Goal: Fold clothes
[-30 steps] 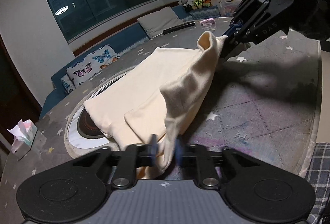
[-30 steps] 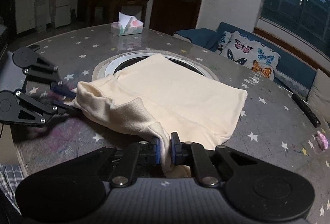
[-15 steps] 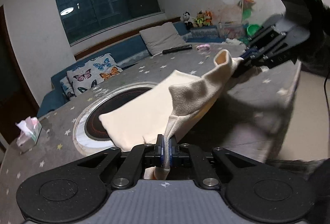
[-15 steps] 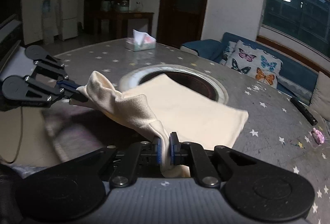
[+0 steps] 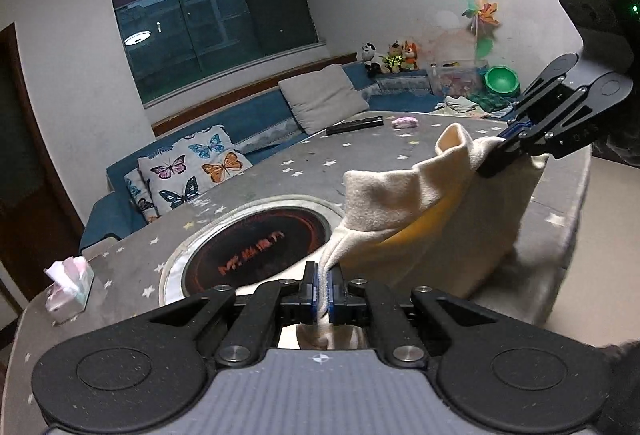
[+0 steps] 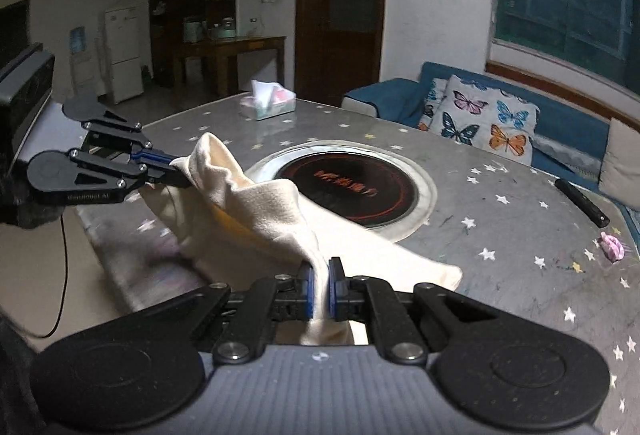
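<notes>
A cream garment (image 5: 424, 211) hangs between my two grippers above the near edge of the round grey table (image 5: 280, 179). My left gripper (image 5: 323, 295) is shut on one corner of it. My right gripper (image 6: 319, 291) is shut on the other corner. Each gripper shows in the other's view: the right one (image 5: 496, 159) at the upper right, the left one (image 6: 176, 173) at the left. The cloth (image 6: 256, 211) sags in a fold between them, and its lower end trails on the table in the right wrist view.
A round cooktop (image 5: 260, 247) with a white rim is set in the table's middle. A tissue box (image 5: 68, 291) stands at the left edge. A black remote (image 5: 354, 125) and a pink object (image 5: 405, 121) lie at the far side. A blue sofa with cushions (image 5: 192, 167) stands behind.
Both grippers have lifted the garment off the cooktop and drawn it toward the table's near edge. The cooktop is now uncovered. Both stay shut on the cloth.
</notes>
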The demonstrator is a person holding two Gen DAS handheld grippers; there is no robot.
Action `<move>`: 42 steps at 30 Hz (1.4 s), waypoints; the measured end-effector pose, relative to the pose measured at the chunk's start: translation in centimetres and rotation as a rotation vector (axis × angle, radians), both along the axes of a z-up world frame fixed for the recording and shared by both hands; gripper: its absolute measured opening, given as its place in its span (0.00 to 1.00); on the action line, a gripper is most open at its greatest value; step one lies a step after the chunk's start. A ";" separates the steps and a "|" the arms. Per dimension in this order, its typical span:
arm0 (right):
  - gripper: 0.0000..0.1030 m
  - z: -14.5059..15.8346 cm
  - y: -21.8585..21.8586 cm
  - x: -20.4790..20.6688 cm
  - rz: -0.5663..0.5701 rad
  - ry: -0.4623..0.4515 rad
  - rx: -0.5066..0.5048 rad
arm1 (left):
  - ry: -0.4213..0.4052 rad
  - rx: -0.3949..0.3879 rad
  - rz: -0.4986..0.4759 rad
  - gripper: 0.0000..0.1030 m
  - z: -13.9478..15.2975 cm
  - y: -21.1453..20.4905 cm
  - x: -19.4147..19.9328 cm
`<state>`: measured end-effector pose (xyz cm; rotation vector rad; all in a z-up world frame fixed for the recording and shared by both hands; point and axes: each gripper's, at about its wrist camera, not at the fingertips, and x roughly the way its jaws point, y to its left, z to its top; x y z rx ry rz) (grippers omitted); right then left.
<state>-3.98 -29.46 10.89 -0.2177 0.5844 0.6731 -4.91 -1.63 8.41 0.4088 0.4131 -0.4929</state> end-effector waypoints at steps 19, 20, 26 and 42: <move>0.20 -9.4 0.0 16.4 -0.242 0.181 0.047 | 0.164 0.061 0.188 0.20 -7.6 -0.4 16.4; 0.21 -9.4 -0.2 16.5 -0.251 0.177 0.050 | 0.166 0.053 0.210 0.27 -7.5 0.2 16.6; 0.22 -7.2 -0.9 15.4 -0.312 0.097 0.074 | 0.150 0.000 0.369 0.27 -6.3 3.8 16.5; 0.23 -9.9 4.3 16.2 -0.248 0.204 0.098 | 0.251 -0.060 0.169 0.15 -7.0 -0.7 12.4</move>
